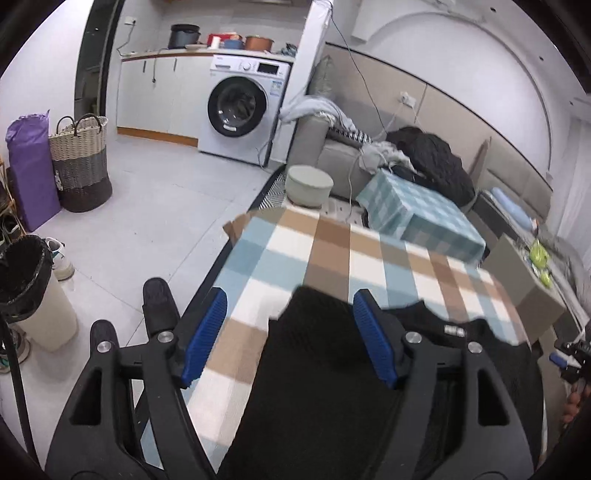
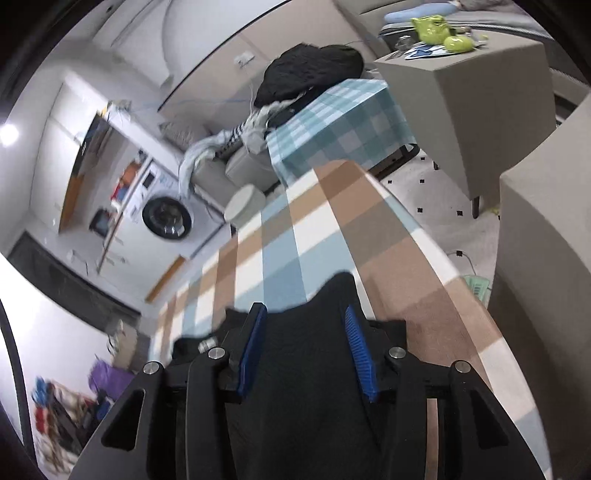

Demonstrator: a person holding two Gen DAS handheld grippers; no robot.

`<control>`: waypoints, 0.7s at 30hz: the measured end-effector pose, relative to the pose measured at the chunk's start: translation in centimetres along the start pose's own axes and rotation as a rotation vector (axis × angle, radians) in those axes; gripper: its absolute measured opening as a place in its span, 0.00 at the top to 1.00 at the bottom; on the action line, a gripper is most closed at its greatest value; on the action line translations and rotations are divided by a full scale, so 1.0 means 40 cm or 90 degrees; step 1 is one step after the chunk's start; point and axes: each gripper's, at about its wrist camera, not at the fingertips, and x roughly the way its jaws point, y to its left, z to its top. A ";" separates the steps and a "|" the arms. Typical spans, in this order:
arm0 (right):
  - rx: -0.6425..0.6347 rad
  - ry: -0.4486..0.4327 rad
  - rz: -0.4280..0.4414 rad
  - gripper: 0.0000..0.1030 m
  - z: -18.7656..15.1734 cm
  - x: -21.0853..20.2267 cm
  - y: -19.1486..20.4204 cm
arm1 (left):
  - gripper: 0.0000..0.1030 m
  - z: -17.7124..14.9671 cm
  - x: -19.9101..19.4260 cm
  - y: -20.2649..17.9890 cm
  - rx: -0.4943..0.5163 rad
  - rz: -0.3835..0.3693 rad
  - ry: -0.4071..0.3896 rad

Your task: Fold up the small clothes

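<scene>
On my far left stood a white bin with a black liner [image 1: 27, 284], and behind it a purple bag [image 1: 31, 170] beside a woven basket [image 1: 82, 162]. Further back, the washing machine [image 1: 242, 110] sat against the wall under a counter.

My left gripper [image 1: 290, 338] hung over the table in its checked cloth [image 1: 332, 251]. Its blue pads [image 1: 207, 332] stood well apart, nothing pinched between them. The black garment [image 1: 325, 376] lay flat on the cloth beneath the gap, one pointed corner reaching forward between my fingers, its label near the right-hand pad. Nothing was pressing on the fabric that I could see.

Past the table a second, teal-checked cover [image 1: 421, 210] draped a lower surface, with a dark heap of clothes [image 1: 432, 155] on the sofa behind it.

My right gripper [image 2: 306, 349] was over the same garment [image 2: 306, 387], which ran from the near edge of the table up between my pads to a peak just ahead of them. Those pads [image 2: 253, 349] stood partly apart, and the cloth lay loose under them, not gripped. To the right, a beige side table [image 2: 465, 99] carried some yellow-green items [image 2: 432, 27].
</scene>
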 end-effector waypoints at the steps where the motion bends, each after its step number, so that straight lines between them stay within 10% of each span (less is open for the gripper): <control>1: -0.012 0.009 -0.007 0.56 -0.008 0.000 0.003 | 0.33 -0.012 0.002 -0.002 0.006 0.001 0.006; 16: -0.188 0.071 -0.125 0.48 -0.012 0.148 0.029 | 0.33 -0.089 0.118 -0.046 0.060 0.008 0.096; 21: -0.213 0.074 -0.138 0.95 -0.021 0.191 0.035 | 0.33 -0.097 0.119 -0.035 0.064 0.014 0.103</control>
